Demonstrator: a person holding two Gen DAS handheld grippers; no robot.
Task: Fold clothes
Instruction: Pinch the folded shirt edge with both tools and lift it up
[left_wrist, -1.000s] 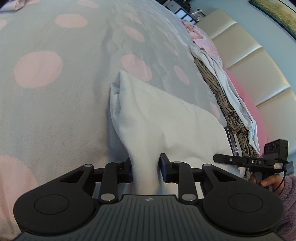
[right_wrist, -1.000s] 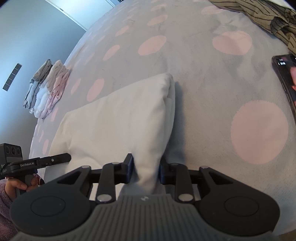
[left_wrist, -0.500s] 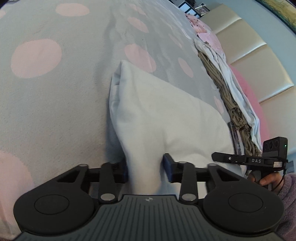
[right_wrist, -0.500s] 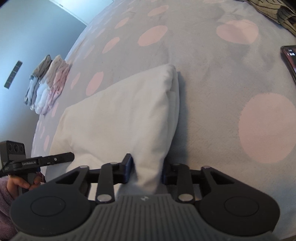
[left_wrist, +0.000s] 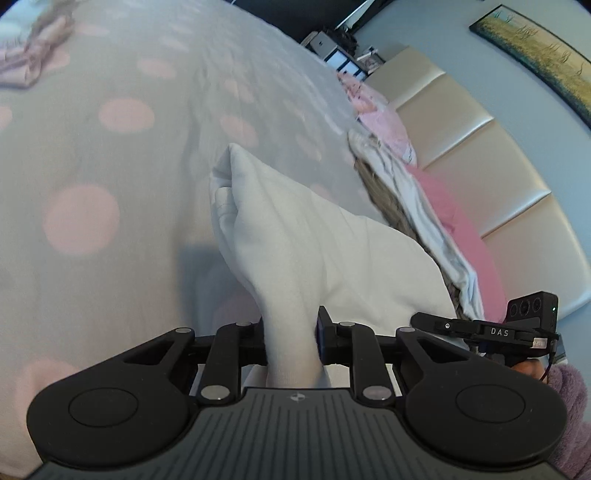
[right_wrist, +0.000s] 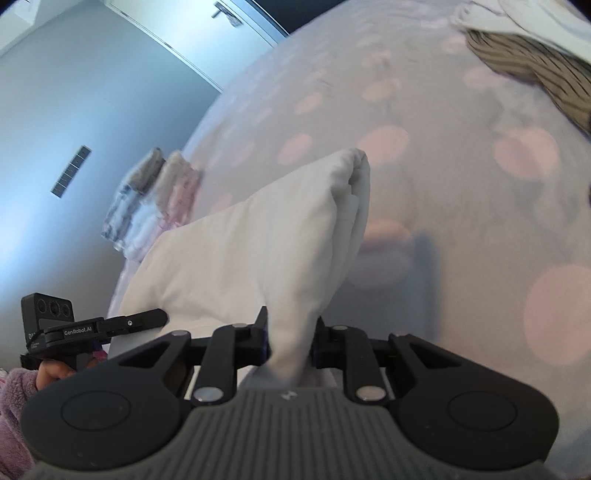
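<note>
A folded white garment (left_wrist: 306, 251) hangs lifted above the grey bed with pink dots (left_wrist: 110, 177). My left gripper (left_wrist: 290, 334) is shut on its near left corner. My right gripper (right_wrist: 290, 338) is shut on its near right corner, and the garment (right_wrist: 266, 243) stretches away from it. Its far edge droops in bunched layers and casts a shadow on the bed. The right gripper shows in the left wrist view (left_wrist: 480, 328). The left gripper shows in the right wrist view (right_wrist: 96, 326).
A heap of unfolded clothes, striped brown, white and pink (left_wrist: 406, 192), lies along the cream headboard (left_wrist: 498, 155). A stack of folded clothes (right_wrist: 155, 199) sits at the bed's far edge by the blue wall; it also shows in the left wrist view (left_wrist: 33, 59).
Both grippers have risen with the white garment, lifting it off the bed. Its far edge now hangs free with a shadow beneath, and the views tilt up toward the room.
</note>
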